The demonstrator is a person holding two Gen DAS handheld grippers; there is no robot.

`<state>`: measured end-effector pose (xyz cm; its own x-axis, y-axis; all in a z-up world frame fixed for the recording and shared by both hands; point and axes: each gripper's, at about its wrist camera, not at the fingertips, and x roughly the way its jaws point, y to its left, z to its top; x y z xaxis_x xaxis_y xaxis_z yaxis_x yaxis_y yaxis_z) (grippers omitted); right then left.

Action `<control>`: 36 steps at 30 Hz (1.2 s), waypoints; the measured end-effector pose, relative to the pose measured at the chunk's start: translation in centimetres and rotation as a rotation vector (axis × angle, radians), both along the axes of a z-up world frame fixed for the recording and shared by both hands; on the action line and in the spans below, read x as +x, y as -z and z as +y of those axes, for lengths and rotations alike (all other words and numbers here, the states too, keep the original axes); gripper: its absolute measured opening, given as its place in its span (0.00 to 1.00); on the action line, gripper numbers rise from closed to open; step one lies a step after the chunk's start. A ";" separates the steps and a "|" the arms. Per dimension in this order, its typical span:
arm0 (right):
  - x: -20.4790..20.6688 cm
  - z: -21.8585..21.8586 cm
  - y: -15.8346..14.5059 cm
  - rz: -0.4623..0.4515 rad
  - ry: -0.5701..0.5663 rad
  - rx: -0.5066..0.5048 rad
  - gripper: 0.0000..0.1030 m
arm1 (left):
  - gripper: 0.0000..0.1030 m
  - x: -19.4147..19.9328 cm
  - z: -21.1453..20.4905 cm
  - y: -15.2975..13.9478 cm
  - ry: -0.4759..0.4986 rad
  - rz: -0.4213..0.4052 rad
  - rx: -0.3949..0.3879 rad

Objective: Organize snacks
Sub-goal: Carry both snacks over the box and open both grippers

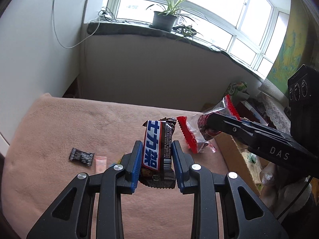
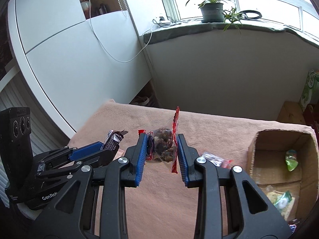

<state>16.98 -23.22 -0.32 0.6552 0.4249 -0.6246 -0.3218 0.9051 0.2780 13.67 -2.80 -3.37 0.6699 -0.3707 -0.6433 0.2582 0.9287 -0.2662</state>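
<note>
The left gripper [image 1: 155, 155] is clamping a brown chocolate bar [image 1: 157, 153] upright between its blue pads, holding it clear above the pink blanket-covered bench [image 1: 79, 123]. The right gripper [image 2: 161, 151] is pinching a clear red-edged snack packet [image 2: 164, 146] with dark contents, also raised off the bench, near its far edge. A small black candy wrapper [image 1: 81, 156] and a pale pink packet [image 1: 100, 164] are lying toward the bench's left side. Another small dark wrapped snack [image 2: 214, 159] is lying just behind the right gripper's right finger. At the bench's right end an open cardboard box [image 2: 279, 137] is sitting with green packets [image 2: 291, 159] inside.
</note>
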 end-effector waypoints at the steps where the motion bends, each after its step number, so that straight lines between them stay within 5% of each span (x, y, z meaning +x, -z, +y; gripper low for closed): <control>1: -0.2 -1.1 -0.1 -0.003 0.017 0.001 0.30 | 0.27 0.0 -0.8 -0.1 0.013 -0.001 -0.002; 21: -2.8 -19.2 2.3 0.052 0.294 -0.010 0.30 | 0.27 0.4 -16.5 0.1 0.230 0.016 -0.007; 34: -3.0 -22.3 5.0 0.107 0.332 0.006 0.31 | 0.27 1.1 -21.6 2.2 0.278 0.063 0.039; 36: -3.1 -22.3 5.0 0.109 0.340 0.000 0.38 | 0.28 1.2 -21.8 2.4 0.274 0.077 0.043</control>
<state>13.84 -45.53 -5.35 0.6890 0.1938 -0.6984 0.0292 0.9554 0.2939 14.89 -24.63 -5.73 0.4974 -0.5023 -0.7073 0.4818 0.8380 -0.2562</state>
